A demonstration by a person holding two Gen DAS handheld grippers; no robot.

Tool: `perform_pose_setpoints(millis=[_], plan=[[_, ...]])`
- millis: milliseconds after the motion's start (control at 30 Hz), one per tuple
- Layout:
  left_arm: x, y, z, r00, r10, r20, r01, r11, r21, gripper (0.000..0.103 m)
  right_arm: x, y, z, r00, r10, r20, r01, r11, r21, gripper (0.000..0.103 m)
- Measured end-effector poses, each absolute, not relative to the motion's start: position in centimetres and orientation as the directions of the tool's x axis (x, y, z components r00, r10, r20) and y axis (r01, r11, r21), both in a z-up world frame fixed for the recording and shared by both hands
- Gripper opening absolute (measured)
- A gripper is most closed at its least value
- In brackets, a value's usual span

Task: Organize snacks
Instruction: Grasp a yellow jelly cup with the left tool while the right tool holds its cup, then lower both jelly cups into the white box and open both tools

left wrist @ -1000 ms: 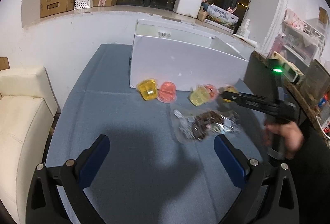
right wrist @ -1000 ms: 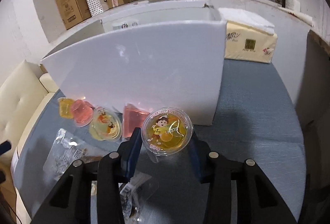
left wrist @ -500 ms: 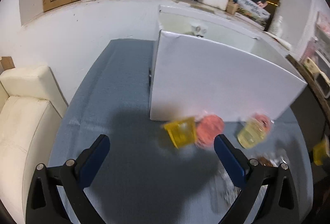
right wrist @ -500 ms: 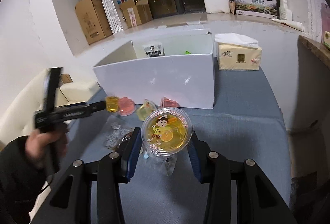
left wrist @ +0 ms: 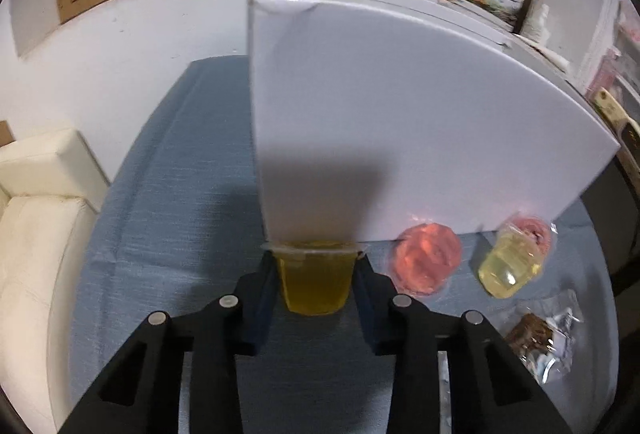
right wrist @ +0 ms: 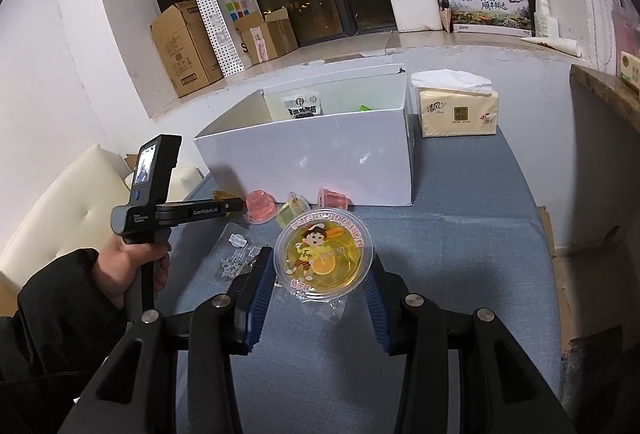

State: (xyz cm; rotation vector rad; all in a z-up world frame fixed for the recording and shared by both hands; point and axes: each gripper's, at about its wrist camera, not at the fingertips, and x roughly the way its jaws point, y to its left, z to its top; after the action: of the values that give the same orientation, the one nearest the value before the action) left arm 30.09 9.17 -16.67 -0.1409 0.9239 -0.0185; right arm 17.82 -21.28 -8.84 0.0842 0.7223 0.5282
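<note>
Blue table (right wrist: 472, 218), white box (left wrist: 400, 122) edge, left claw (left wrist: 315, 276) (clamping yellow jelly cup (left wrist: 316, 280))

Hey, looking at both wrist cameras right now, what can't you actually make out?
- Inside of the white box: left wrist view shows only its outer wall; in the right wrist view the front wall hides most of its contents.
- Yellow jelly cup: its lid faces away, toward the box.
- Clear wrapper packet: cut off by the fisheye edge.
- Orange jelly cup: its body is hidden under its lid.

**Around my table**

My blue-grey table (right wrist: 472, 202) carries a tissue pack (right wrist: 458, 110) at its far edge. Left of the table sits a cream sofa (left wrist: 36, 234); behind it, cardboard boxes (right wrist: 184, 46) line the windowsill.
</note>
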Motion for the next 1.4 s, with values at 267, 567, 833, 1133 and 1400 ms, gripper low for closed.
perform_pose_setpoints(millis=[267, 567, 833, 1133, 1400], plan=[[25.9, 8.2, -13.7, 0.667, -0.142, -0.731, 0.034, 0.986, -0.16, 0.038, 17.5, -20.4, -8.6, 0.619, 0.514, -0.594, -0.457, 0.85, 0.26, 0.047], [20.2, 6.0, -7.1, 0.756, -0.247, -0.606, 0.168, 0.968, -0.185, 0.038, 17.7, -18.6, -7.8, 0.612, 0.546, -0.572, -0.491, 0.83, 0.266, 0.047], [23.3, 5.0, -2.0, 0.811, -0.25, -0.53, 0.21, 0.968, -0.135, 0.038, 23.2, -16.9, -4.3, 0.646, 0.552, -0.528, -0.496, 0.829, 0.259, 0.047], [31.4, 5.2, -0.9, 0.806, -0.229, -0.546, 0.167, 0.973, -0.161, 0.038, 33.1, -14.5, -2.6, 0.671, 0.501, -0.547, -0.456, 0.86, 0.229, 0.047], [33.6, 5.8, -3.5, 0.787, -0.151, -0.598, 0.086, 0.987, -0.135, 0.103, 35.5, -16.9, -3.4, 0.712, 0.44, -0.547, -0.352, 0.898, 0.264, 0.103]])
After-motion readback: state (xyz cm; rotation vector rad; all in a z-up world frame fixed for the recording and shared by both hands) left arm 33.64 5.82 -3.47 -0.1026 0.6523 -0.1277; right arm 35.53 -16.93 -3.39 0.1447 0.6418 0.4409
